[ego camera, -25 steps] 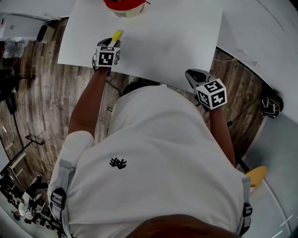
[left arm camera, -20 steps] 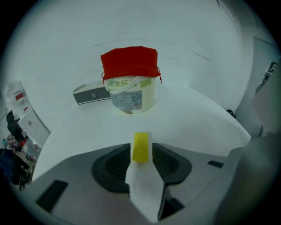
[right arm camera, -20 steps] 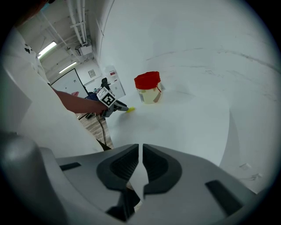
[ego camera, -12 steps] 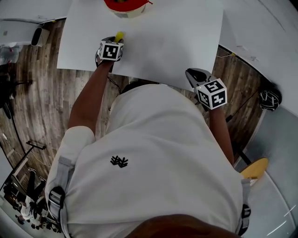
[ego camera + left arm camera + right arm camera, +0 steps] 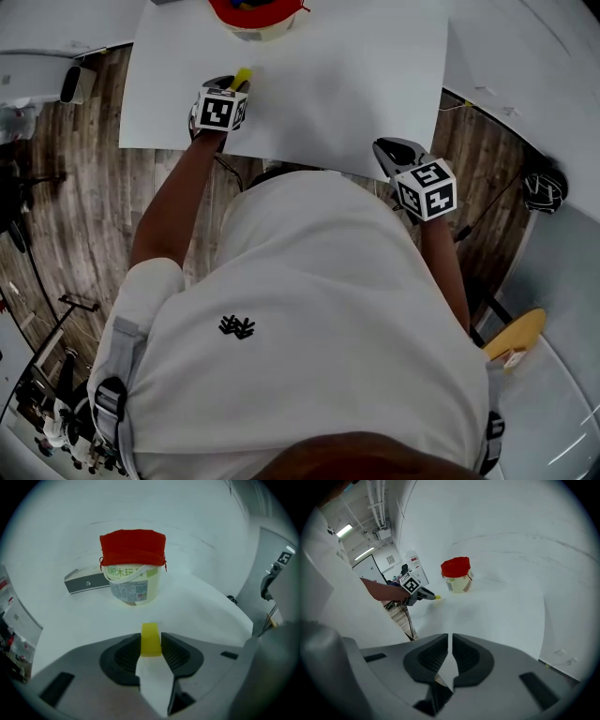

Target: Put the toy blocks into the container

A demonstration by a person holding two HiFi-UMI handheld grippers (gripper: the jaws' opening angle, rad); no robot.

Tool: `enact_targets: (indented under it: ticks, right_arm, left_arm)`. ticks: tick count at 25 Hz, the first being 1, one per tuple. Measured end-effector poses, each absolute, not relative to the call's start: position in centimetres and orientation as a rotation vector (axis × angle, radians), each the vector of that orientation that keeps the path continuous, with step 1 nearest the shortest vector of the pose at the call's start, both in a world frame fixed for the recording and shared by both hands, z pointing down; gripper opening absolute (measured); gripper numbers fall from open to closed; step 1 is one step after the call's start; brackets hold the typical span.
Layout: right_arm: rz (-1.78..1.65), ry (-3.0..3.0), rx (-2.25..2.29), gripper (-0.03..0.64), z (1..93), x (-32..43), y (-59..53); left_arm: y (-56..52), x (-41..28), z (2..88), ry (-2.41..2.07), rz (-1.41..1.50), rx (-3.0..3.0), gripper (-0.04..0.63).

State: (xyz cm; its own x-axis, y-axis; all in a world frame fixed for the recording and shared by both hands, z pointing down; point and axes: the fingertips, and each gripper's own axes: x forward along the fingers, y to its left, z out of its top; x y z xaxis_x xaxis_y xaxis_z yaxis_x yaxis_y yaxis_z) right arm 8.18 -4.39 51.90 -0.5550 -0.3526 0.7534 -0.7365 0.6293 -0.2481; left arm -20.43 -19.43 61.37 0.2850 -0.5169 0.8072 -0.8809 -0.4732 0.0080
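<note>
On the broad white table sheet, the pale plastic tub with a red cloth over its rim stands well ahead of the left gripper. The step in hand looks like the carry, and the next move calls for bringing the load above the red opening before release. The right gripper hangs at the near edge, its jaws almost together on nothing. The left jaws have just been closing and clamp the small yellow oblong toy block, whose long axis runs along the jaws with its free end pointing at the tub.
</note>
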Motion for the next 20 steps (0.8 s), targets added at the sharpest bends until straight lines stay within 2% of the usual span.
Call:
enact_targets:
  ticks: [20]
  right_arm:
    - [0.770, -2.208, 0.904, 0.031, 51.8, 4.0, -5.6]
  left_arm:
    - [-22.4, -18.6, 46.5, -1.145, 0.897, 2.433, 0.137]
